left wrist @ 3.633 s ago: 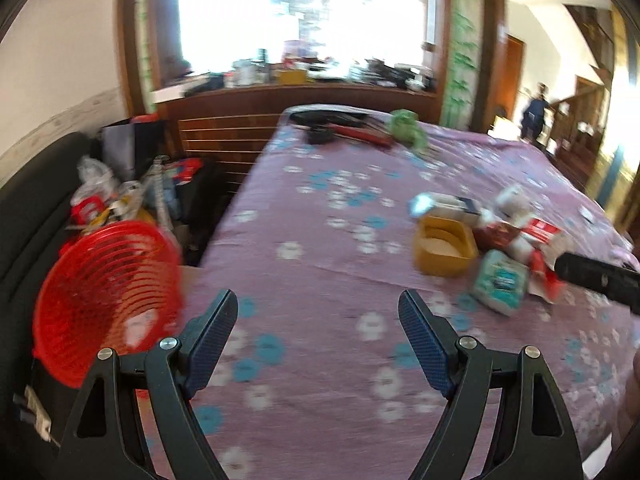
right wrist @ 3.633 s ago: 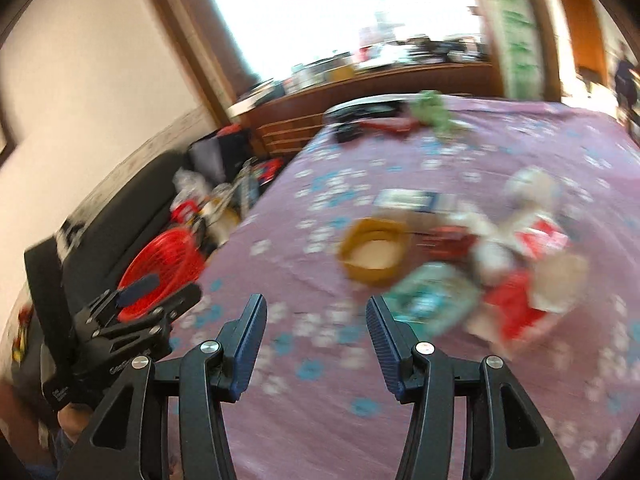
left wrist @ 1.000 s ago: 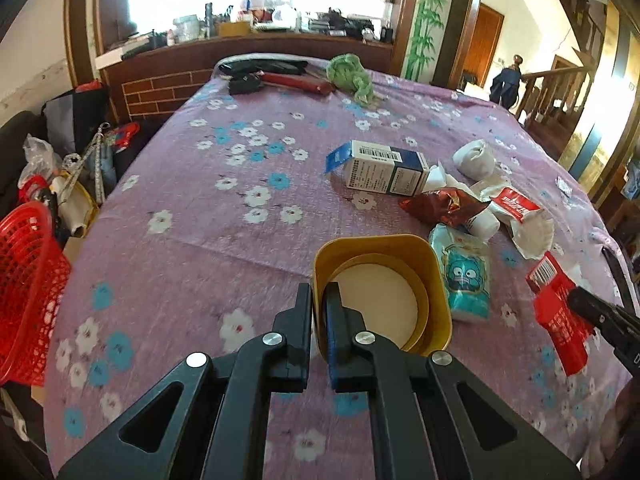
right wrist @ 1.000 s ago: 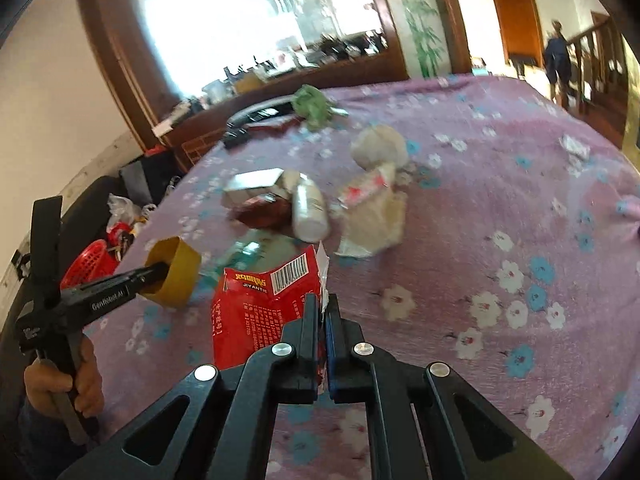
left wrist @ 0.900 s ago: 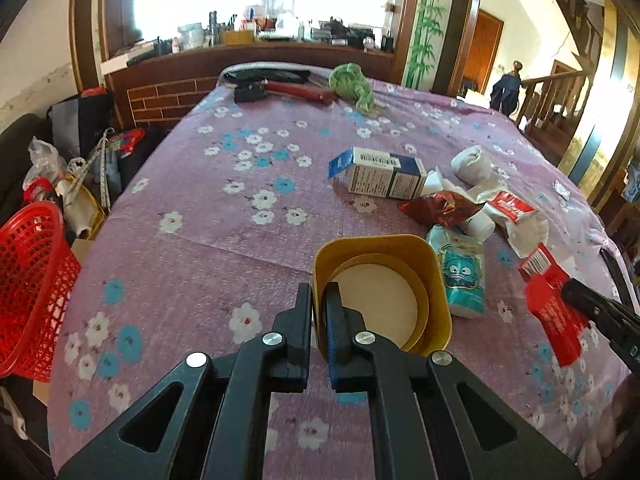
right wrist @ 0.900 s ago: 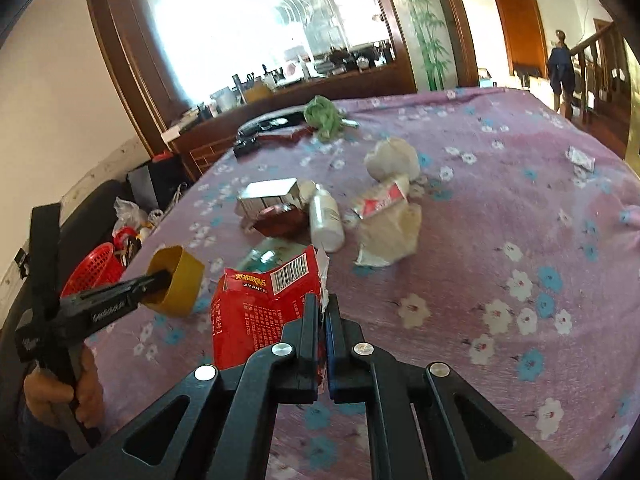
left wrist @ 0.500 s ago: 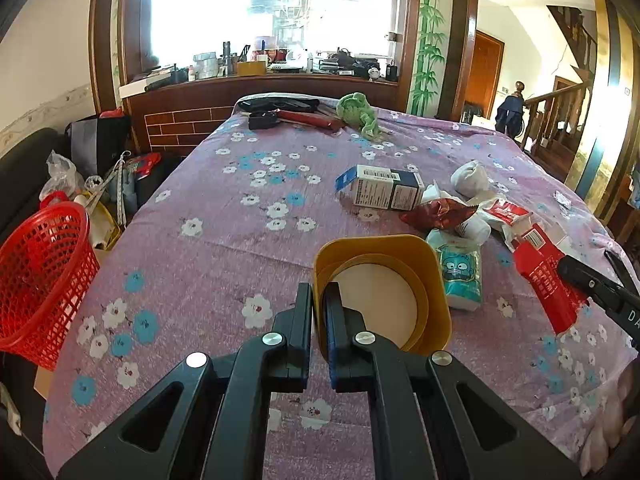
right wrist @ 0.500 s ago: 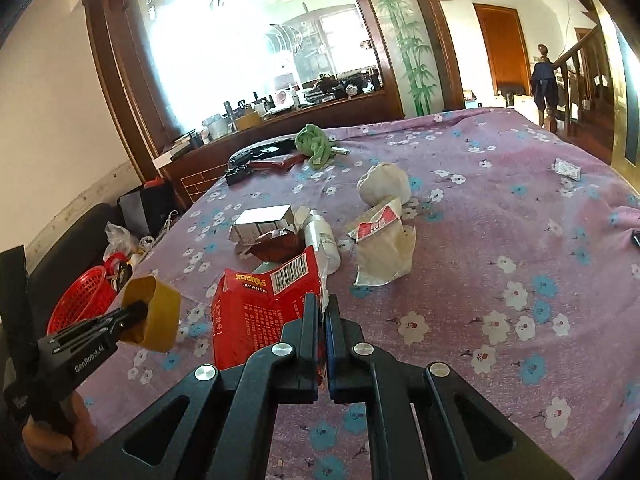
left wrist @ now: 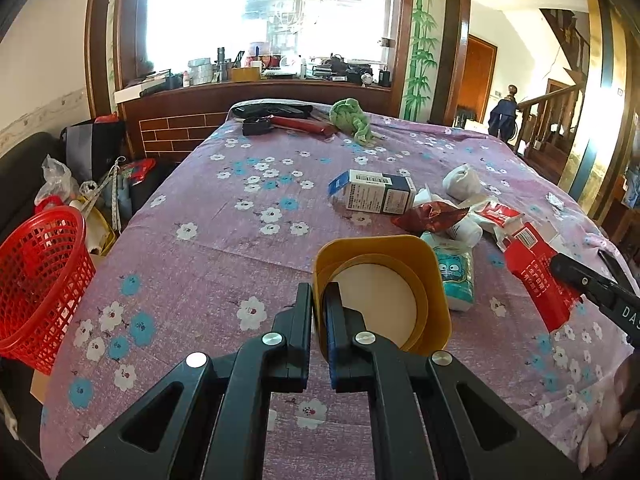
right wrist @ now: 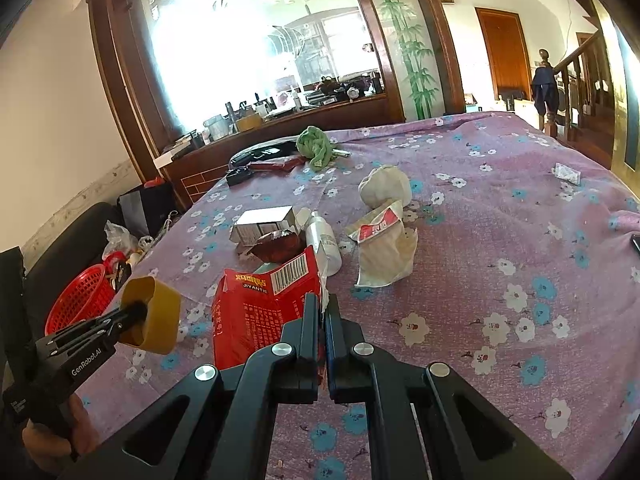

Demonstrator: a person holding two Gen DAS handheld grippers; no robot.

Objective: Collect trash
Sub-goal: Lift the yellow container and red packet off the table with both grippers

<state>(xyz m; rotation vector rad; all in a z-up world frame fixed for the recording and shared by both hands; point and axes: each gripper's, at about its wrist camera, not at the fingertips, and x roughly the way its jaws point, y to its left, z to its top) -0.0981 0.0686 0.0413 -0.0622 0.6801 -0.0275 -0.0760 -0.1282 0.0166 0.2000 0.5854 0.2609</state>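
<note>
Two black plastic grippers, left gripper [left wrist: 319, 304] and right gripper [right wrist: 323, 312], with blue-lined finger pads [left wrist: 330, 320], silver screws and white "GenRobot.AI" lettering.

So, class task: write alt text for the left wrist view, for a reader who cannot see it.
The left gripper is shut on the rim of a yellow cup above a purple flowered tablecloth. Beyond lie a carton and wrappers; at right the right gripper holds a red packet. A red basket stands off the table's left edge.
</note>
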